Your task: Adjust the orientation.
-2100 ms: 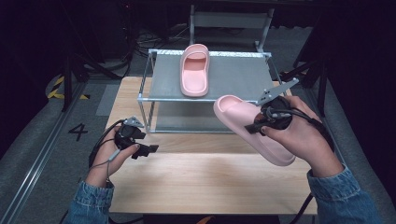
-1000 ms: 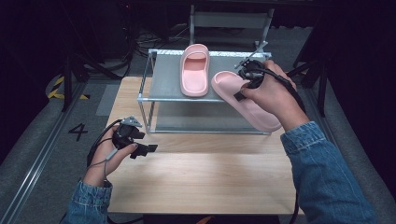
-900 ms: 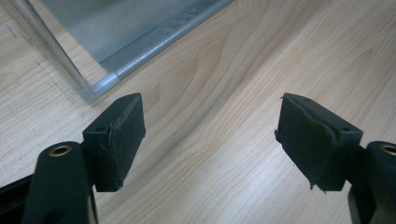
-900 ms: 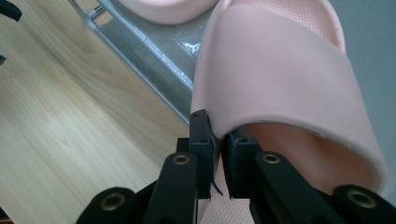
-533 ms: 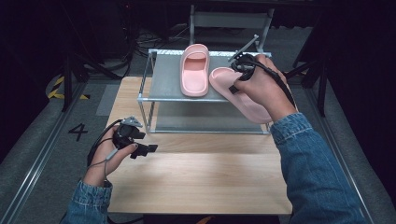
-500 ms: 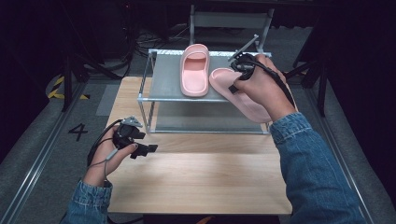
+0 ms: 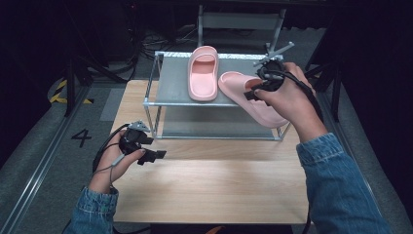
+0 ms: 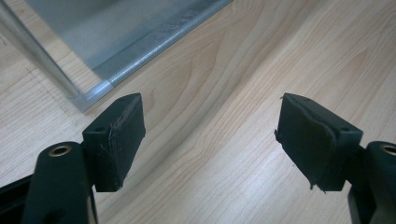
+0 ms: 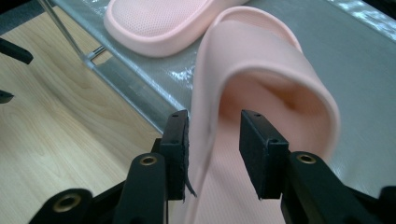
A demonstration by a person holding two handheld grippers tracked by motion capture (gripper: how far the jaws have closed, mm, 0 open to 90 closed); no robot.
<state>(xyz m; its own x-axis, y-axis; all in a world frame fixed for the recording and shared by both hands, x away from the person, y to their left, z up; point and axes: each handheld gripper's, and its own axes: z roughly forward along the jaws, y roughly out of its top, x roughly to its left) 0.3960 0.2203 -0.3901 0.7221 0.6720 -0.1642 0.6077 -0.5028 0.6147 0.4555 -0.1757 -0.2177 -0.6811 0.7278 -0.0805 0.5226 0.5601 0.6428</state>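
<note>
Pink slipper, soft and light by the look of its foam, lying on the top shelf of the metal rack beside its mate, heel overhanging the front edge. Right claw: jaws just opened, straddling the strap's side wall, right pad clear of it; the strap seems the best handhold. Left claw: wide open, empty, over the tabletop.
</note>
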